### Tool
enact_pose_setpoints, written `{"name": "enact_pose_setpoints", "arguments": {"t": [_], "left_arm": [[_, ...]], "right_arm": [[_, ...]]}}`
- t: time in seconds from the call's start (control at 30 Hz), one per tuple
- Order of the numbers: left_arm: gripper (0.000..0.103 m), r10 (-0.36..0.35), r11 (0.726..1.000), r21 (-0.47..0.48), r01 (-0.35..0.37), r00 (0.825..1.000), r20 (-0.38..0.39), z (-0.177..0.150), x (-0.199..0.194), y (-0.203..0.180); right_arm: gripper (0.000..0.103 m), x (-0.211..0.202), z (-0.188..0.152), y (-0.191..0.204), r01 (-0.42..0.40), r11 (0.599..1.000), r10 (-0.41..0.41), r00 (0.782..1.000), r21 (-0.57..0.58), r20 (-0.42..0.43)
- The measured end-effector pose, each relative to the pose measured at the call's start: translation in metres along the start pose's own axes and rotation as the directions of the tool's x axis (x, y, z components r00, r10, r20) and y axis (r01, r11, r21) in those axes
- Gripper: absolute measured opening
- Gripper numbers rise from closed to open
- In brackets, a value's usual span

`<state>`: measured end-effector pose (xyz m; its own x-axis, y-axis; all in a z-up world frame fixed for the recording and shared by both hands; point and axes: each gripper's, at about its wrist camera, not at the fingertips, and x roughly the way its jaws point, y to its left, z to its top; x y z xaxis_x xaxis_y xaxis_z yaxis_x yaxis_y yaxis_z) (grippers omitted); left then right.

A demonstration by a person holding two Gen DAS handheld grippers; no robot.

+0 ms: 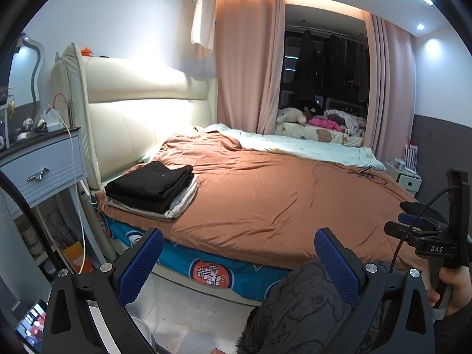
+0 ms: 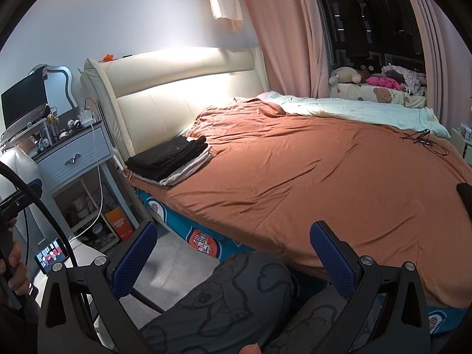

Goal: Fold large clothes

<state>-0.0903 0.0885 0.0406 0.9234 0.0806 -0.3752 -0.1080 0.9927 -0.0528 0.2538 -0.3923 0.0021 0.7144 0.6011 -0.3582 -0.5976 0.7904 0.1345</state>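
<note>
Hovering short of the bed's near edge, the left hand-held gripper [image 1: 239,262] has its blue-padded fingers [image 1: 141,265] spread wide with nothing between them. The right hand-held gripper [image 2: 233,255] is likewise spread wide and empty, held above the person's knees [image 2: 236,292] in grey cartoon-print trousers. In the left wrist view the right tool shows at the far right, gripped by a hand [image 1: 452,286].

Ahead of both lies the bed [image 2: 203,240], covered by a rumpled orange sheet [image 2: 324,183]. Ahead and to the left of each hand-held gripper, a stack of folded clothes [image 1: 153,188] sits on the bed's near-left corner by the cream headboard [image 1: 141,109]: black garments on top, pale ones beneath (the count is hard to tell). Farther ahead and to the right, a pale green blanket [image 2: 362,109] lies along the far side, with a thin black cable [image 2: 424,141] on the sheet just before it.

Left of the grippers stands a pale blue nightstand [image 1: 44,165], and low at the left a small lit phone screen [image 2: 53,255] shows.
</note>
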Motion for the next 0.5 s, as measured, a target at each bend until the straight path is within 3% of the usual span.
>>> {"name": "enact_pose_setpoints", "arguments": {"t": [0.5], "left_arm": [[0.103,-0.002,1.0,-0.003,0.002,1.0,0.005,-0.0007,-0.0031,0.0023]], "right_arm": [[0.103,-0.0034,-0.0012,0.0014,0.002,1.0,-0.002,1.0,-0.017,0.0]]}}
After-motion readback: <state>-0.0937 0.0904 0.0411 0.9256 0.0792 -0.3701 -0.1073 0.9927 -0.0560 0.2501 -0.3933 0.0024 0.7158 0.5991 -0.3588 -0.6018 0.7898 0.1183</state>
